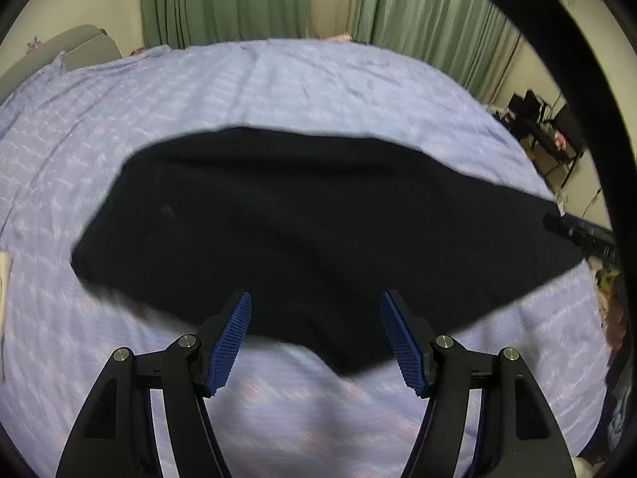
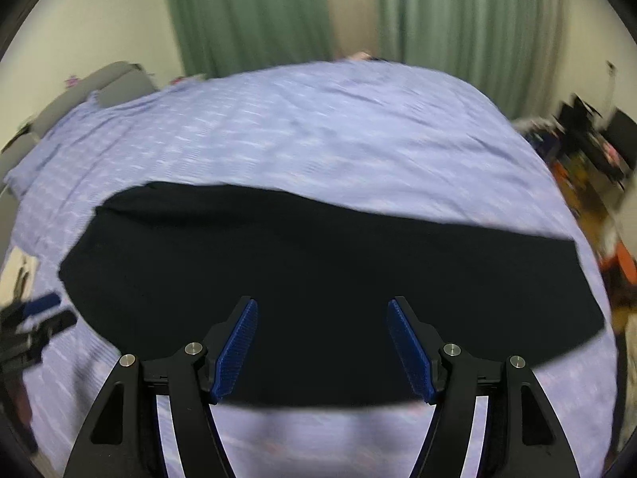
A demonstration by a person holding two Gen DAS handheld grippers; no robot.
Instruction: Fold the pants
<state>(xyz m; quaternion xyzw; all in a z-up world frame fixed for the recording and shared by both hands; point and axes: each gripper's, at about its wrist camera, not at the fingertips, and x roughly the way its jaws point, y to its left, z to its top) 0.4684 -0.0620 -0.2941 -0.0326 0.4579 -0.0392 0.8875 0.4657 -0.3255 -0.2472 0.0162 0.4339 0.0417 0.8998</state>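
Black pants (image 1: pixel 302 231) lie flat across a bed with a lilac patterned sheet (image 1: pixel 278 79), folded into one long dark band running left to right. My left gripper (image 1: pixel 315 304) hangs above their near edge, its blue pads apart and nothing between them. In the right wrist view the same pants (image 2: pixel 318 279) stretch across the sheet (image 2: pixel 338 127), and my right gripper (image 2: pixel 322 310) hovers over their near part, open and empty. The left gripper (image 2: pixel 36 318) shows blurred at the left edge there; the right gripper (image 1: pixel 577 235) shows at the right edge of the left wrist view.
Green curtains (image 1: pixel 239 0) hang behind the bed. A grey headboard or chair back (image 1: pixel 75 46) stands at the far left. Dark furniture and clutter (image 1: pixel 545 127) fill the floor to the right of the bed.
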